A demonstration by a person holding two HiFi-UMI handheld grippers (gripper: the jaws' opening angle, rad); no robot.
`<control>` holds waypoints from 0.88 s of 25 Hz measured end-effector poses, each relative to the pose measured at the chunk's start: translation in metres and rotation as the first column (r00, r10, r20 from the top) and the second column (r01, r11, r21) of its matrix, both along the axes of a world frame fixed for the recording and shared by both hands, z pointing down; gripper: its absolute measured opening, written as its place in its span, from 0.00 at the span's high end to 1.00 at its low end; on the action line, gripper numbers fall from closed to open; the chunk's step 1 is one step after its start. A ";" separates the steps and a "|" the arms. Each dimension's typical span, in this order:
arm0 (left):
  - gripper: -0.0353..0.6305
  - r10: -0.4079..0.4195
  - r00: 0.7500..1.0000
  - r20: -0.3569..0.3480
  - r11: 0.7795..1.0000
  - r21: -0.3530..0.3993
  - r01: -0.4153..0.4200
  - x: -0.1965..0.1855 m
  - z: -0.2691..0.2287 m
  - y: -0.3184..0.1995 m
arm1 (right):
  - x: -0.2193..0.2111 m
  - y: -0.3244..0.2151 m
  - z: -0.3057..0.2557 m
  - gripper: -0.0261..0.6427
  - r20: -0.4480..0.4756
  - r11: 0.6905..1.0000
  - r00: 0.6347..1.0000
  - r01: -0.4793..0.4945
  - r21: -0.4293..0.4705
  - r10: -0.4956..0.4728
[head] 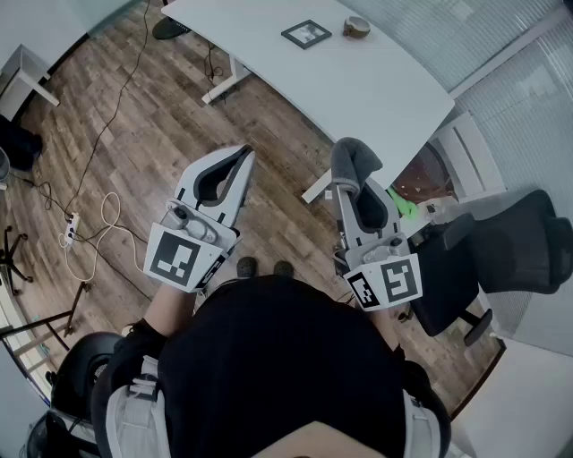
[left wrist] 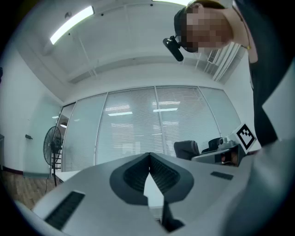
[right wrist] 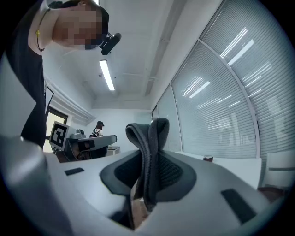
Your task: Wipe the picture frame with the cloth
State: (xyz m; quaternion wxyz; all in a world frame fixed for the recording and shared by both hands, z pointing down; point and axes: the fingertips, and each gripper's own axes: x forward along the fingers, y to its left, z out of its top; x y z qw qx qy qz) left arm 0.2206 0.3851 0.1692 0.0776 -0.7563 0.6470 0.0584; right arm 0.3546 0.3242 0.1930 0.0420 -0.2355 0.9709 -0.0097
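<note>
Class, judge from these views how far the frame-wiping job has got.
Done: the dark grey folded cloth is pinched in the right claw. In hand: only holding it; the left claw is shut and empty. Left: the small black square picture frame lies untouched on the white table, away from both claws.

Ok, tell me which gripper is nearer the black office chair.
Right. The right gripper, holding the cloth, is beside the office chair; the left gripper lies beyond it, farther off.

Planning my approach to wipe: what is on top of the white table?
A dark picture frame lies flat on the table, with a small brown roll beside it. The tabletop under them is covered.
</note>
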 end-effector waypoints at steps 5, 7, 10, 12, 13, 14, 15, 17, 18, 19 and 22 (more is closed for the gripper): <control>0.93 0.001 1.000 -0.002 1.000 0.001 -0.001 -0.004 0.001 0.001 | -0.005 0.001 0.000 0.83 -0.001 1.000 1.000 0.005 0.001 -0.005; 0.93 0.001 1.000 -0.002 1.000 -0.002 -0.001 -0.005 0.001 0.001 | -0.007 0.002 0.001 0.83 -0.002 1.000 1.000 0.006 0.000 -0.006; 0.93 0.001 1.000 -0.005 1.000 -0.003 -0.002 -0.007 0.002 0.003 | -0.009 0.003 0.001 0.83 -0.004 1.000 1.000 0.005 -0.006 -0.005; 0.93 0.004 1.000 -0.009 1.000 -0.005 -0.004 -0.008 0.003 0.005 | -0.010 0.005 0.001 0.83 0.002 1.000 1.000 0.001 -0.007 -0.001; 0.93 0.006 1.000 -0.009 1.000 -0.008 -0.006 -0.009 0.004 0.006 | -0.010 0.006 0.000 0.83 0.007 1.000 1.000 -0.001 -0.009 0.001; 0.93 0.007 1.000 -0.010 1.000 -0.010 -0.007 -0.010 0.005 0.008 | -0.011 0.007 0.000 0.82 0.013 1.000 1.000 -0.003 -0.010 0.003; 0.93 0.008 1.000 -0.011 1.000 -0.010 -0.008 -0.010 0.005 0.009 | -0.011 0.008 -0.001 0.82 0.017 1.000 1.000 -0.006 -0.010 0.007; 0.93 0.010 1.000 -0.016 1.000 -0.003 -0.010 -0.013 0.005 0.012 | -0.011 0.009 -0.001 0.82 0.023 1.000 1.000 -0.015 -0.007 0.015; 0.93 0.011 1.000 -0.019 1.000 -0.001 -0.011 -0.015 0.005 0.014 | -0.012 0.011 -0.002 0.82 0.025 1.000 1.000 -0.018 -0.007 0.018; 0.93 0.012 1.000 -0.020 1.000 -0.002 -0.012 -0.016 0.006 0.015 | -0.013 0.012 -0.002 0.82 0.026 1.000 0.999 -0.020 -0.009 0.020; 0.93 0.015 1.000 -0.021 1.000 -0.009 -0.015 -0.021 0.008 0.019 | -0.016 0.016 0.000 0.82 0.025 0.999 0.999 -0.029 -0.017 0.029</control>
